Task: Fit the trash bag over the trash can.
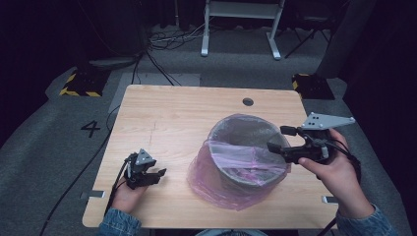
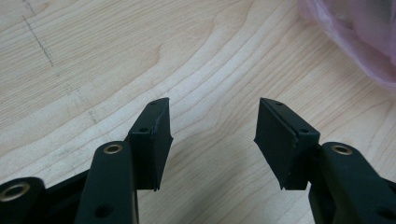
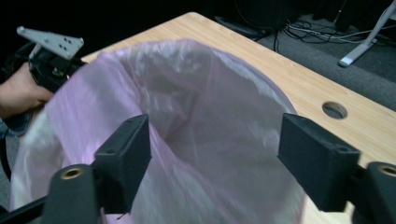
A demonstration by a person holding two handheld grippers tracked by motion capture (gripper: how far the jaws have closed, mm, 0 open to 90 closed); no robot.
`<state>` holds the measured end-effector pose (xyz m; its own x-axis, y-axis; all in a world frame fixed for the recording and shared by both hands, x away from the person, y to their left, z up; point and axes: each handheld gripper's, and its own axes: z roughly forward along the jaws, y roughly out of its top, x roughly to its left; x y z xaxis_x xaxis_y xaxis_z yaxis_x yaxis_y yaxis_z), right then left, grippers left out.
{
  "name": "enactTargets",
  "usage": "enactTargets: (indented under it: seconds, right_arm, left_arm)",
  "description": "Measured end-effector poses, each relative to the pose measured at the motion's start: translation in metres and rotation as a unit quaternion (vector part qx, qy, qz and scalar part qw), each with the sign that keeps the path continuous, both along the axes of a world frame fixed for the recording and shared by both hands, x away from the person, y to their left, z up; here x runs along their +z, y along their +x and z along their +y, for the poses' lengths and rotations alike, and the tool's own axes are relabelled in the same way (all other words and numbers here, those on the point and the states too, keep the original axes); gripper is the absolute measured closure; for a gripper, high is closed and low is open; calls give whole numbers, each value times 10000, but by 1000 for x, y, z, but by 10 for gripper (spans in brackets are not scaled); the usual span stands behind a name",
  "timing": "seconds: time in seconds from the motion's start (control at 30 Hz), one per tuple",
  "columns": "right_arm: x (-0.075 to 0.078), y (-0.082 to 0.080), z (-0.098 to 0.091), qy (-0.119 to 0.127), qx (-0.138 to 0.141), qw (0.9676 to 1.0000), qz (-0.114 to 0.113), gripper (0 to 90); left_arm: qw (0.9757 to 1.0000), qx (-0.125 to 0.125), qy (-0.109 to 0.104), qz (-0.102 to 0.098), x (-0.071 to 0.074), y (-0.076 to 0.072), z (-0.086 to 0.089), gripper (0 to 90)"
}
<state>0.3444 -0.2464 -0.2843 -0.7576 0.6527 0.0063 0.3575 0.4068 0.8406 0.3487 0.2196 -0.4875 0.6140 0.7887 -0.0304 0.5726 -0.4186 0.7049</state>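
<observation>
A grey bin (image 1: 244, 132) lined with a thin pink plastic bag (image 1: 216, 184) stands right of centre on the wooden table (image 1: 167, 113). The bag's film is folded over the rim and bunches around the base. My right gripper (image 1: 277, 138) hovers at the bin's right rim, pointing left across it, open. In the right gripper view its jaws (image 3: 215, 135) frame the bag's mouth (image 3: 187, 84) without touching the film. My left gripper (image 1: 158, 174) rests low near the table's front left, open. Between its jaws (image 2: 212, 126) lies bare wood, with the bag's edge (image 2: 359, 32) off to one side.
A round cable hole (image 1: 248, 102) sits in the table's far right part. Beyond the far edge the grey floor carries cables (image 1: 167, 39), a white desk frame (image 1: 241, 24) and yellow-black striped blocks (image 1: 81, 83). Bare tabletop stretches left of the bin.
</observation>
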Motion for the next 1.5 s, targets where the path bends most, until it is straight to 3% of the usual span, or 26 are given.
enactTargets:
  seconds: [0.2, 0.33, 0.57, 0.77, 1.1, 1.3, 1.5]
  right_arm:
    - [2, 13, 23, -47, 212, 9998, 36, 242]
    - [0, 20, 37, 258, 444, 9987, -19, 243]
    - [-10, 28, 62, 276, 522, 9982, 86, 242]
    - [-24, 35, 83, 4, 438, 9989, 152, 243]
    - [-53, 54, 98, -488, 262, 9977, 382, 290]
    - [-69, 66, 104, -788, 256, 9948, 585, 308]
    - [-86, 75, 108, -1102, 239, 9890, 962, 280]
  left_arm:
    - [10000, 21, 69, 22, -3, 2, 4, 439]
    - [9999, 37, 81, 46, -5, 2, 4, 437]
    - [9998, 30, 160, 76, -7, 2, 3, 435]
    - [9998, 34, 181, 50, -8, 2, 2, 432]
    - [9999, 23, 157, 13, -9, 2, 3, 431]
    - [9999, 16, 159, 5, -9, 2, 3, 430]
    - [9999, 11, 148, 0, -9, 2, 3, 427]
